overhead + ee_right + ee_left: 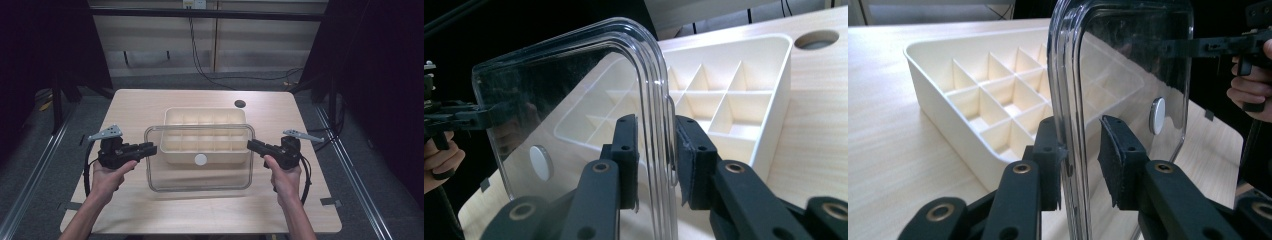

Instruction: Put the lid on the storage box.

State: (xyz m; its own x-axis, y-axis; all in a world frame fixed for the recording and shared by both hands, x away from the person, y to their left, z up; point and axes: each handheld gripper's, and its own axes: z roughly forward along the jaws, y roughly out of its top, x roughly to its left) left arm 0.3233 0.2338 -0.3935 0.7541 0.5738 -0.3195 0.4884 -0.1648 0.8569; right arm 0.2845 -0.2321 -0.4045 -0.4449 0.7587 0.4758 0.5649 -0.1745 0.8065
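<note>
Clear lid, gripped at nine by left gripper, at three by right gripper; held level over divided tray for seating.

1. The cream plastic compartment box stands on the light wooden table, near its middle.
2. The clear plastic lid with a round white knob hangs above the box's near side, overlapping its front half and reaching out toward the person.
3. The left gripper is at the left of the box, clamped on the lid's left edge.
4. The right gripper is at the right of the box, clamped on the lid's right edge.
5. The round hole in the tabletop lies behind the box, toward its right corner.
</note>
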